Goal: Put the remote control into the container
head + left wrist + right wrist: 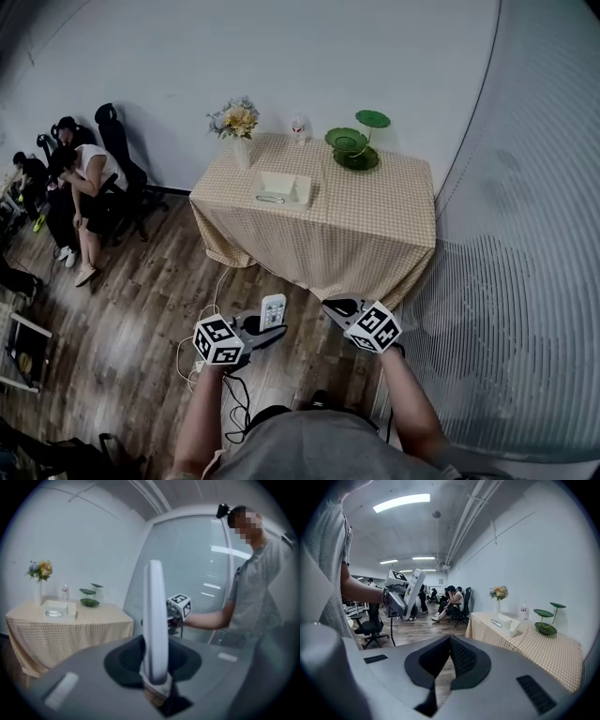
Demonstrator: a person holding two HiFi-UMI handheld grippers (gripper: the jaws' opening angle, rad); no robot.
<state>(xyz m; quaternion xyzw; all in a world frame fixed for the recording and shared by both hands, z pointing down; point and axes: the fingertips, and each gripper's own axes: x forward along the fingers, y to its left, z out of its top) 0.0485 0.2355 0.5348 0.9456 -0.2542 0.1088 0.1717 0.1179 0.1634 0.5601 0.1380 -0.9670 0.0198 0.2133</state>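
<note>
I have the pick-up done. My left gripper (265,328) is clamped on the remote control (273,310), and in the left gripper view the remote stands upright on edge between the jaws, gripped near its lower end with most of its length sticking out beyond them. My right gripper (450,644) has its jaws pressed together with nothing between them, so it is only riding along beside the left one.

What is left is the larger part: the carry and the drop. The white container (298,190) sits on the checked tablecloth of the table (375,216), towards its far left side near the vase of flowers (236,122), and I am standing well apart from it with bare wooden floor between us. Something small already lies in the container's front section — I cannot tell what. I judge the task roughly a third done: the remote is secured, not yet over the table.
</note>
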